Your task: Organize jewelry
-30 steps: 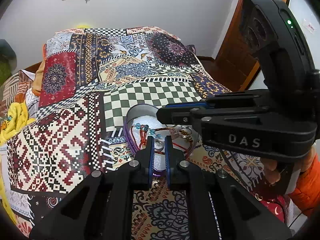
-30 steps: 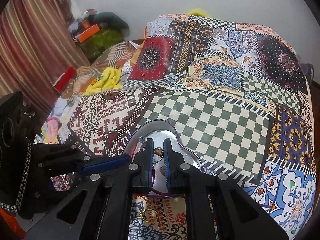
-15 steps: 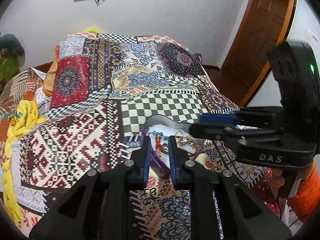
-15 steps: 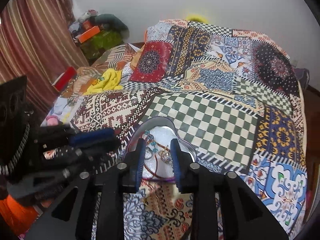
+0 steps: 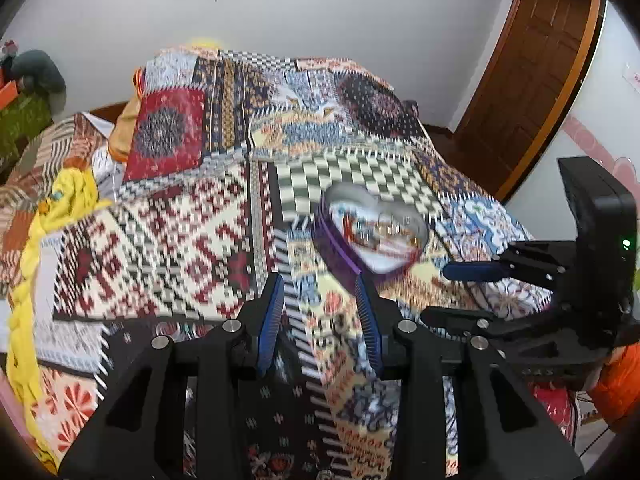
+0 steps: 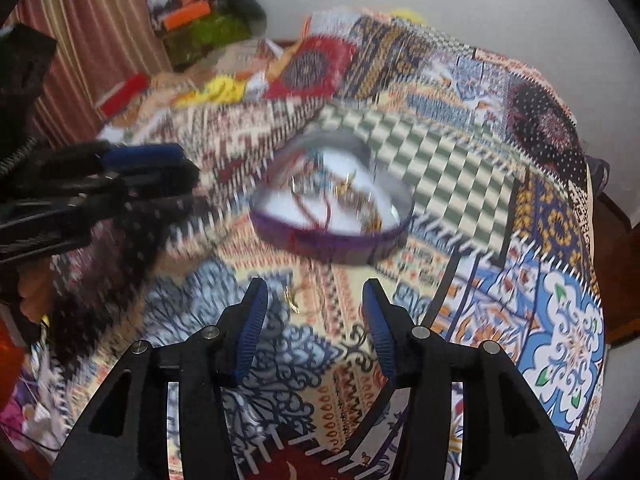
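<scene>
A heart-shaped purple tin [image 5: 340, 248] sits on the patchwork bedspread with beaded bracelets and small jewelry [image 5: 376, 232] lying inside it. It also shows in the right wrist view [image 6: 332, 240], with the jewelry [image 6: 340, 192] blurred. My left gripper [image 5: 320, 288] is open and empty, pulled back just short of the tin. My right gripper [image 6: 314, 294] is open and empty, also short of the tin. A small gold piece [image 6: 292, 300] lies on the bedspread between the right fingers. Each gripper shows in the other's view, the right [image 5: 472, 272] and the left [image 6: 152, 160].
The patchwork bedspread [image 5: 180, 240] covers the bed. Yellow cloth [image 5: 72, 196] lies at the left edge. A wooden door [image 5: 532, 80] stands at the right. Boxes and clutter [image 6: 200, 28] sit by a curtain on the far side.
Both grippers have opened from nearly shut and drawn back out of the tin. The views are blurred from motion.
</scene>
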`<state>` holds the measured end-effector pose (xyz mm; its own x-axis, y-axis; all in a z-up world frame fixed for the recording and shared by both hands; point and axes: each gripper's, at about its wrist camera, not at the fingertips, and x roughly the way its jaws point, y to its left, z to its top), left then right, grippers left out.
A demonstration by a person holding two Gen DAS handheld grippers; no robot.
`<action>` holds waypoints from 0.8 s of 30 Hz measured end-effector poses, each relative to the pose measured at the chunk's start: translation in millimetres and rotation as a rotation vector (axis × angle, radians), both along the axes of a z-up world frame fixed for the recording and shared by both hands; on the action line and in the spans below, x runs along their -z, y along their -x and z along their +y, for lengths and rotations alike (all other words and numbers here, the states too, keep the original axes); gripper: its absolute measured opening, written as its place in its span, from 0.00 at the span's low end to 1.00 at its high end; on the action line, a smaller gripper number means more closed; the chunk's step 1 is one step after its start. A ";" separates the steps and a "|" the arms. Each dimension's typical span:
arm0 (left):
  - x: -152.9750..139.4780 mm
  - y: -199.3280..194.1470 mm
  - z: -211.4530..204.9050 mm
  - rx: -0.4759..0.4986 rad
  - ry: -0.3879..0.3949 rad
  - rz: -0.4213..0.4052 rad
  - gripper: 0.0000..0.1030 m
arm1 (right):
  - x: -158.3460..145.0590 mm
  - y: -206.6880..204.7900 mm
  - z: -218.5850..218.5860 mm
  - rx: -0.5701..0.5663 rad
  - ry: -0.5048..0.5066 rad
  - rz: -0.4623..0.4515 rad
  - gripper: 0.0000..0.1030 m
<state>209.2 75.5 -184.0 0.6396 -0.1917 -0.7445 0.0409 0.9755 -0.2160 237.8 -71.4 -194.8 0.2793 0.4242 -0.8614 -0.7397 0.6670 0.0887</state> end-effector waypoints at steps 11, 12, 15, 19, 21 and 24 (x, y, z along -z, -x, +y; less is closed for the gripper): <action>25.2 16.4 -1.0 -0.016 0.028 0.072 0.35 | 15.5 -7.7 4.5 -0.038 0.004 0.058 0.36; 25.7 17.3 -1.8 -0.014 0.028 0.074 0.35 | 15.6 -5.0 3.7 -0.037 0.002 0.057 0.28; 24.8 18.7 -4.4 -0.012 0.012 0.071 0.35 | 15.4 -5.3 1.8 -0.031 -0.005 0.056 0.23; 20.2 22.6 -4.2 -0.008 0.019 0.059 0.35 | 11.1 -3.2 -2.0 -0.018 -0.018 0.039 0.22; 17.3 24.6 -4.5 -0.010 0.010 0.050 0.35 | 3.6 -2.9 -4.7 -0.012 -0.033 0.021 0.22; 10.6 25.2 -2.3 -0.020 0.002 0.025 0.35 | -12.4 -2.0 -8.7 0.002 -0.065 -0.019 0.22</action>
